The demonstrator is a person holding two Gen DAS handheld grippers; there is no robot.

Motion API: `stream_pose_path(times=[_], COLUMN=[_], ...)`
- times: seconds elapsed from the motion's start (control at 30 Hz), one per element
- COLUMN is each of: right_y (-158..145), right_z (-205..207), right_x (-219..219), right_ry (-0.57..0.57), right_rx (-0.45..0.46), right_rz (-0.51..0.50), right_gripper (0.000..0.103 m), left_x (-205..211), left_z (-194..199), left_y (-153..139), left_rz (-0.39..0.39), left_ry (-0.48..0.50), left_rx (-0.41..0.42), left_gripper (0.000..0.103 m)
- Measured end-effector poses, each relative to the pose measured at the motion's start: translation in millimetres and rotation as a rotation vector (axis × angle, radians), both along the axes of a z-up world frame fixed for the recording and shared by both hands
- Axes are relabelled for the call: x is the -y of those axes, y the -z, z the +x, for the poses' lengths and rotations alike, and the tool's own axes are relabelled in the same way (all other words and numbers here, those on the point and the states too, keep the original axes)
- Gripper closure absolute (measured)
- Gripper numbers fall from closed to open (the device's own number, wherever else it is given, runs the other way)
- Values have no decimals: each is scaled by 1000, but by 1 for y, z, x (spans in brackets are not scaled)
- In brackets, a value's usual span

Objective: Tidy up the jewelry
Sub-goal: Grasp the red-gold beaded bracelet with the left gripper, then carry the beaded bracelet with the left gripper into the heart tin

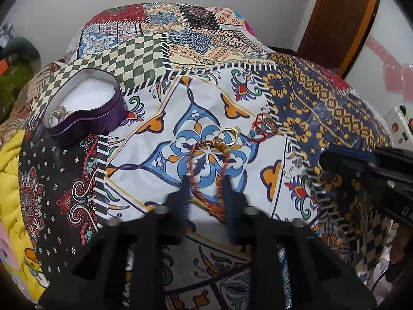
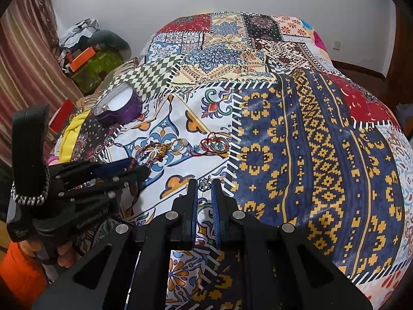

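My left gripper [image 1: 206,184] points steeply down at the bed [image 1: 322,108]. Its jaws are narrow and straddle the near end of the bracelet [image 1: 204,143]. The fingers are blurred, but as far as I can make out the brown-red cord lies against both pads, so I read it as gripped. The rest of the loop runs straight ahead of the fingertips and ends in a gold winding.

Just beyond that winding lies a gold ring [image 1: 235,129], touching the bracelet or very nearly so. Further ahead and to the right is a red string [image 1: 269,126] tangled round a small hoop, apart from the ring. The purple tin [image 1: 87,124] sits well ahead and far to the left of this gripper. It is open, with a white lining and one pale trinket [image 1: 60,112] in its near corner.

My right gripper [image 2: 204,188] is nearly closed, with a small silver earring [image 2: 204,184] pinched right at its fingertips and a thin wire hanging below. From this side, the tin is far ahead and to the left, and the bracelet, ring and red string lie ahead and slightly left of the tips. The other gripper reaches in from the left, held by a hand [image 2: 64,255] in an orange sleeve.
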State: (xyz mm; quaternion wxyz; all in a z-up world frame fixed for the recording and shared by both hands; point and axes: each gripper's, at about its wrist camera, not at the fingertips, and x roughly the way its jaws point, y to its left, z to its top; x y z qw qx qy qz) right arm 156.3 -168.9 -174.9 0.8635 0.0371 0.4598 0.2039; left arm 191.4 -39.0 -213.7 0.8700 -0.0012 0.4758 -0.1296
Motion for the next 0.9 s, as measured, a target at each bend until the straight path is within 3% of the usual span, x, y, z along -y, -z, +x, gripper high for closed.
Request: stream_pose_path(times=[0.23,0.9], right_y=[-14,-60], right_z=[-2,3], right_x=[-1,-48], right_ry=[2,-65], right_rx=[32,148], right_rz=[9,34], right_gripper=[94,94], left_x=[-13,-65], left_z=[-11,-32], left_y=[-13,-83], left_rz=[-62,-60], left_ry=[-31,-149], left_rx=[22,225], left_gripper=[99,99])
